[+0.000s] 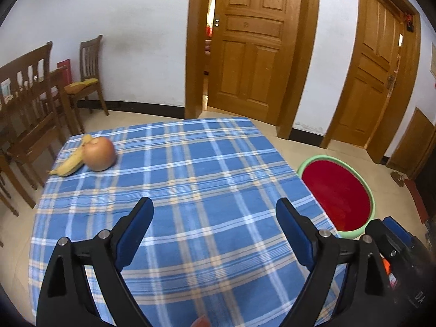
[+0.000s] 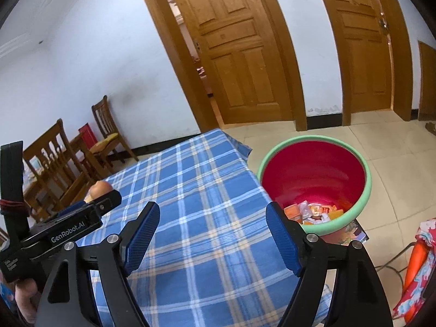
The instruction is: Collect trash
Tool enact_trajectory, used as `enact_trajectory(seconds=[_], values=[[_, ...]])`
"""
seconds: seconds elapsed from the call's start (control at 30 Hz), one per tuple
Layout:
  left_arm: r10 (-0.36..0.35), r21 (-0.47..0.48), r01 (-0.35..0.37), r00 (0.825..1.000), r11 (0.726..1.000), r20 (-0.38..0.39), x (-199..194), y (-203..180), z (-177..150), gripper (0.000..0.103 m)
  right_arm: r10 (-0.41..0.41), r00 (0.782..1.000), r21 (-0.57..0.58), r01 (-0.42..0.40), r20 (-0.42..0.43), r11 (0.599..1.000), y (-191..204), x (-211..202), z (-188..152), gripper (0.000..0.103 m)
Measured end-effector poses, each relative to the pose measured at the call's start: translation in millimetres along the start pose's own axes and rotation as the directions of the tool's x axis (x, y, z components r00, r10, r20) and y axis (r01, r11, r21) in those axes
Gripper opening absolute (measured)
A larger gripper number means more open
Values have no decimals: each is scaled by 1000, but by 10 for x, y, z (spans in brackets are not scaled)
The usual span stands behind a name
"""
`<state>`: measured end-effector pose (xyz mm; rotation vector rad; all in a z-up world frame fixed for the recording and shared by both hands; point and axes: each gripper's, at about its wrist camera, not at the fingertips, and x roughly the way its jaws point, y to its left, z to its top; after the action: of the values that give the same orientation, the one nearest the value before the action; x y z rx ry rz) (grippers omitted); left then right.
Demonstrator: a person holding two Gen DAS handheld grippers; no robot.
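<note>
Both hand-held grippers hang over the table with nothing in them: the left gripper (image 1: 214, 208), low in the left wrist view, has its blue-padded jaws spread wide with only checked cloth showing between them, and the right gripper (image 2: 212, 214), low in the right wrist view, stands just as wide and just as empty. Going left to right in the left wrist view, a banana (image 1: 70, 160) and an apple (image 1: 99, 153) lie touching each other at the left middle of the frame, near the far left corner of the blue plaid tablecloth (image 1: 190, 169); they look like whole fruit, not rubbish, though that is a judgement. The rest of the cloth, through the middle of both views, shows no wrappers or scraps. At the right, just beside the table's edge on the tiled floor, stands the trash bin (image 2: 368, 188), green-rimmed and red inside. The right wrist view looks into it, and a heap of orange and pale wrappers (image 2: 313, 211) lies at its bottom, right of centre in that frame. From how things lie, the collecting appears essentially done: the trash is in the bin and none is visible on the table. What may be left is at most a check of the parts of the table that the grippers hide.
</note>
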<state>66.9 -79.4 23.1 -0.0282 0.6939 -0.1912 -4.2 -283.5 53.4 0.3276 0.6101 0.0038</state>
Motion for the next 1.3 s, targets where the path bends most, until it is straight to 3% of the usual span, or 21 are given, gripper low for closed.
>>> enact_trajectory(seconds=[0.37,1.3], values=[[45,-24,-45,999,999,26,-225,166,-89,91,15,1000,-37,-15,-5,999,191,-69,-71,81],[48,-34,-47,998,998,44,-324,201,-98,91,17,1000,-42,-17,5,999,207,-89,-77,81]])
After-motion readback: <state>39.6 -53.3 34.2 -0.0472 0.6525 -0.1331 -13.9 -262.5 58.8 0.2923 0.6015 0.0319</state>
